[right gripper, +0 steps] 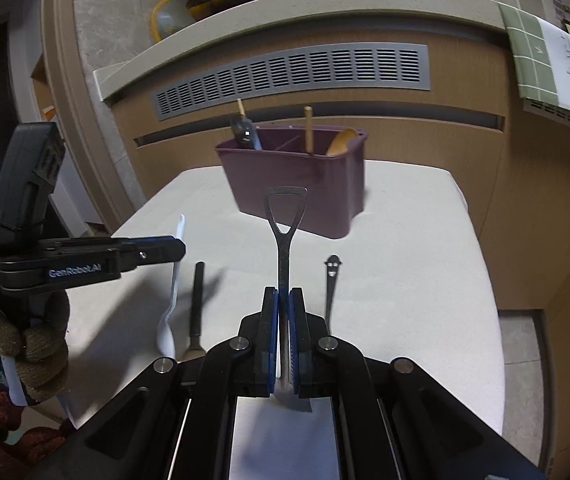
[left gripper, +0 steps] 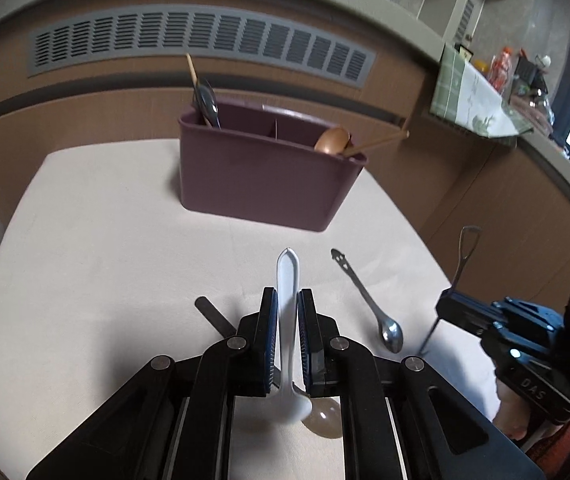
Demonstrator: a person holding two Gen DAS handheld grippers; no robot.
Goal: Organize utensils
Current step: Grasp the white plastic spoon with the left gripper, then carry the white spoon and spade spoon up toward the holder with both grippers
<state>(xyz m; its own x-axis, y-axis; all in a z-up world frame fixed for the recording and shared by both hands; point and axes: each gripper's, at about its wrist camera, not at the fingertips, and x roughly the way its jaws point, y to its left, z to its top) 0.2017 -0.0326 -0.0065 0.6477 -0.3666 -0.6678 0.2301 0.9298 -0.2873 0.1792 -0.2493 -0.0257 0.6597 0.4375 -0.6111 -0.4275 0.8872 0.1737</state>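
My left gripper (left gripper: 286, 300) is shut on a white plastic spoon (left gripper: 287, 280), handle pointing forward, held above the white table (left gripper: 105, 240). My right gripper (right gripper: 284, 298) is shut on a dark shovel-handled utensil (right gripper: 285, 224); it also shows at the right of the left wrist view (left gripper: 465, 252). A purple divided caddy (left gripper: 261, 176) stands at the far side of the table, also seen in the right wrist view (right gripper: 297, 188); it holds a metal spoon (left gripper: 207, 102), chopsticks and a wooden spoon (left gripper: 331, 140).
A small metal spoon with a face-shaped handle end (left gripper: 369, 300) lies on the table, also in the right wrist view (right gripper: 331, 280). A dark-handled utensil (right gripper: 197, 304) lies left of it. A brown panel with a grey vent (left gripper: 201, 40) stands behind the table.
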